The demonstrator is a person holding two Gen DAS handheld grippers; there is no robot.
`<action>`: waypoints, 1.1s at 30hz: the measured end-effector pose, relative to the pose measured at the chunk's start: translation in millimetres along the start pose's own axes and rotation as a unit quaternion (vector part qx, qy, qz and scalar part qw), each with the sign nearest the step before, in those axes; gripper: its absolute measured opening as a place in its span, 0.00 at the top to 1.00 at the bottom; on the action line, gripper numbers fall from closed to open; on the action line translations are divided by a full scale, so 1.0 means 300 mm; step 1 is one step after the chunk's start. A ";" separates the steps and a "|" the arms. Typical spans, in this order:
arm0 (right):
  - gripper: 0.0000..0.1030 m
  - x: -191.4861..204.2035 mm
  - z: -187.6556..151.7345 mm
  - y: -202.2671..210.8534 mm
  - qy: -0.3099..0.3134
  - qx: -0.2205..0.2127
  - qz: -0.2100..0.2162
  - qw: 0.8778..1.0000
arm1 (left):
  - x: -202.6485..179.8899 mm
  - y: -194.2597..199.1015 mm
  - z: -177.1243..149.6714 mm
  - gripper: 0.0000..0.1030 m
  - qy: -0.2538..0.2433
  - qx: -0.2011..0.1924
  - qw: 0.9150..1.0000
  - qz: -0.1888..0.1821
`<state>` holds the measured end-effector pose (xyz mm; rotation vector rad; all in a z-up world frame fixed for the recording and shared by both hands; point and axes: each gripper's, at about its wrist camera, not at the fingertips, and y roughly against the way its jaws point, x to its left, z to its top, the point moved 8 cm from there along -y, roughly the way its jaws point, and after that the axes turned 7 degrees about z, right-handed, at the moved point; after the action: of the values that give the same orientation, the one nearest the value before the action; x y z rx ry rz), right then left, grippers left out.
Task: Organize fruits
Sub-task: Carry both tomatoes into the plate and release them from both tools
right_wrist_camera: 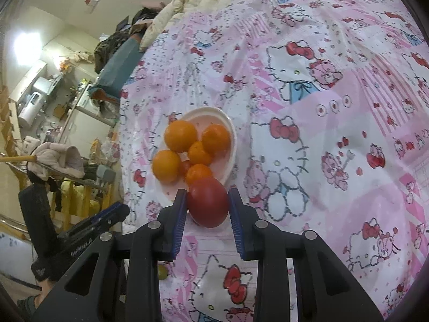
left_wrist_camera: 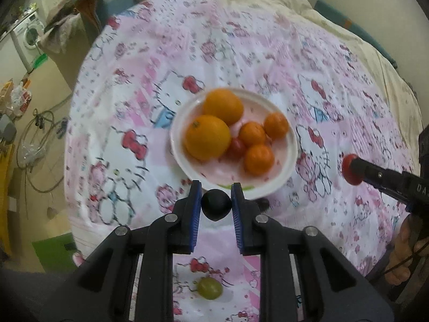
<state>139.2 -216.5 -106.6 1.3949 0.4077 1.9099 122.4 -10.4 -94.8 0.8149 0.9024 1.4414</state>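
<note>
- Step in hand: both fruits are judged to be in carriage toward the white plate [left_wrist_camera: 288,158], which rests on the patterned bedspread [left_wrist_camera: 335,86].
- Left gripper [left_wrist_camera: 216,204]: the jaws are drawn in as far as they go, and a small dark, near-black round fruit [left_wrist_camera: 216,204] is pinched between the blue pads. It is held just short of the plate rim at 6 o'clock.
- Right gripper [right_wrist_camera: 207,205]: the jaws are narrowly parted and clamped on a red tomato [right_wrist_camera: 207,201], smooth and egg-shaped. It is held at the plate's 6 o'clock edge in the right wrist view.
- Plate contents: two large oranges at 10 to 12 o'clock, three small mandarins at 2 to 5 o'clock, and one small red fruit [left_wrist_camera: 236,147] at centre (partly hidden).
- Next move: each fruit is to be brought over a bare patch of the plate and the jaws released low, since round fruit may roll. Free space is seen mainly at 6 o'clock.
- One green grape [left_wrist_camera: 209,288] is left on the bedspread, below the left gripper.
</note>
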 end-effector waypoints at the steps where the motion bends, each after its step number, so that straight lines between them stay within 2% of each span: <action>1: 0.68 0.008 0.003 -0.002 0.001 0.001 0.005 1.000 | 0.003 0.000 0.008 0.82 0.002 -0.001 1.000 0.001; 5: 0.68 0.033 0.026 -0.023 0.003 0.008 0.021 1.000 | 0.024 -0.005 0.028 0.82 -0.001 0.001 1.000 0.000; 12: 0.68 0.055 0.088 -0.106 0.022 0.031 0.020 0.999 | -0.015 -0.074 0.070 0.82 -0.001 0.017 1.000 -0.016; 17: 0.68 0.036 0.120 -0.176 0.031 0.050 0.009 0.998 | -0.078 -0.140 0.085 0.82 -0.005 0.021 0.998 -0.051; 20: 0.68 0.021 0.128 -0.220 0.037 0.063 0.003 0.997 | -0.110 -0.189 0.071 0.82 -0.022 0.022 0.998 -0.045; 24: 0.68 0.002 0.113 -0.261 0.029 0.074 0.008 0.997 | -0.134 -0.254 0.033 0.82 -0.028 0.050 0.997 -0.044; 29: 0.68 -0.019 0.099 -0.279 0.023 0.078 0.011 0.997 | -0.152 -0.266 0.037 0.81 -0.043 0.045 0.997 -0.035; 33: 0.68 -0.035 0.095 -0.292 0.015 0.081 0.011 0.997 | -0.142 -0.278 0.045 0.81 -0.033 0.046 0.998 -0.033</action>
<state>199.1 -168.2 -158.5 1.4810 0.5738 1.9539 175.0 -51.0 -161.9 0.8885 0.9430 1.3171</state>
